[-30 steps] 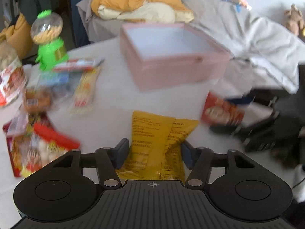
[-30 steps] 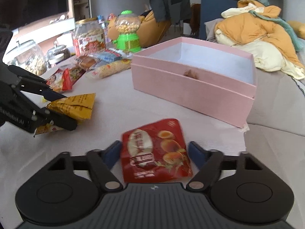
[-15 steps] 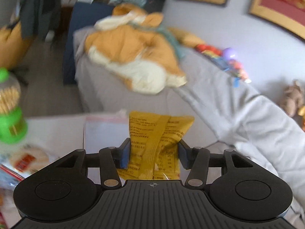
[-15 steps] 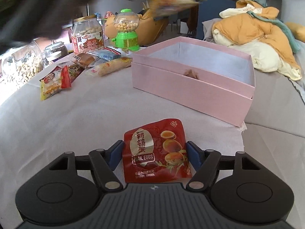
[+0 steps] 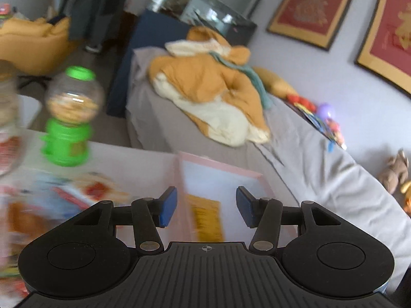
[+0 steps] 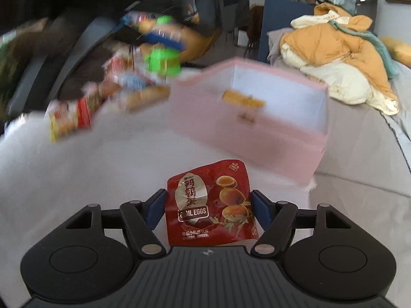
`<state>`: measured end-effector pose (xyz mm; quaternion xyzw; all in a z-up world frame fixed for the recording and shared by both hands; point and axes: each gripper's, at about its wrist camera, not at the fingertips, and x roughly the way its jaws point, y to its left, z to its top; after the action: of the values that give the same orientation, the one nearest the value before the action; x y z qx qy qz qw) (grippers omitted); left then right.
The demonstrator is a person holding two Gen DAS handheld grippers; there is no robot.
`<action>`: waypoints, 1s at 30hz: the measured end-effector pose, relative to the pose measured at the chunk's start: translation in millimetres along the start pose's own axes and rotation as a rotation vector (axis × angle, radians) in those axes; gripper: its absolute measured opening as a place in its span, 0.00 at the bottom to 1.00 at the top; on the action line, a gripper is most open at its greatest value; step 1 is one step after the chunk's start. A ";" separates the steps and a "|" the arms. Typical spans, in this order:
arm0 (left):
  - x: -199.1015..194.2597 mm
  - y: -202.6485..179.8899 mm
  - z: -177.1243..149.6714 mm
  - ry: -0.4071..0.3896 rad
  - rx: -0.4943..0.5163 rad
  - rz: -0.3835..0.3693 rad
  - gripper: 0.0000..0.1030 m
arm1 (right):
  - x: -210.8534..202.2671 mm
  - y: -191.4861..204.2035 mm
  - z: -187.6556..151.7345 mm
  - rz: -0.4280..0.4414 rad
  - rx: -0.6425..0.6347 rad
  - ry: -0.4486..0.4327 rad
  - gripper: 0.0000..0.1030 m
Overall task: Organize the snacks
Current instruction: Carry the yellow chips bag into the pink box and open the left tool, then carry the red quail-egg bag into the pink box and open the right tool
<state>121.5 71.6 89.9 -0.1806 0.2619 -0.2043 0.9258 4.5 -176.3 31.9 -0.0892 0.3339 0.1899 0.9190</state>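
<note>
My left gripper (image 5: 206,206) is open and empty, held above the pink box (image 5: 221,177). The yellow snack bag (image 5: 206,220) lies blurred inside the box below it; in the right wrist view it (image 6: 242,99) shows inside the pink box (image 6: 246,125). My right gripper (image 6: 208,209) is shut on the red quail-egg packet (image 6: 210,205), low over the white table (image 6: 102,169), short of the box.
A green candy dispenser (image 5: 70,118) and a jar (image 5: 7,118) stand at the left. Several snack packets (image 6: 102,100) lie in a blurred pile left of the box. A grey bed (image 5: 321,169) with an orange quilt (image 5: 213,89) lies behind.
My left gripper carried the yellow bag up over the pink box and opened; the bag dropped into the box. My right gripper kept its hold on the red packet and barely moved.
</note>
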 end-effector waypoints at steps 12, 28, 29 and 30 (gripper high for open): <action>-40.3 106.4 -21.1 -0.006 -0.063 0.185 0.55 | 65.9 -84.3 146.7 -0.065 0.260 -0.017 0.78; -33.4 116.8 -12.6 -0.021 -0.049 0.192 0.55 | 132.9 -87.0 121.3 -0.267 0.274 0.119 0.79; -31.4 112.1 -14.3 -0.002 -0.022 0.183 0.55 | 138.4 -82.2 124.6 -0.233 0.263 0.110 0.78; -28.0 105.5 -16.3 0.022 0.015 0.168 0.55 | 143.3 -77.5 128.3 -0.207 0.252 0.102 0.78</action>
<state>120.5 171.0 41.8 -0.1489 0.2846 -0.1298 0.9381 211.5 -168.3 39.7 -0.0166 0.3901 0.0460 0.9195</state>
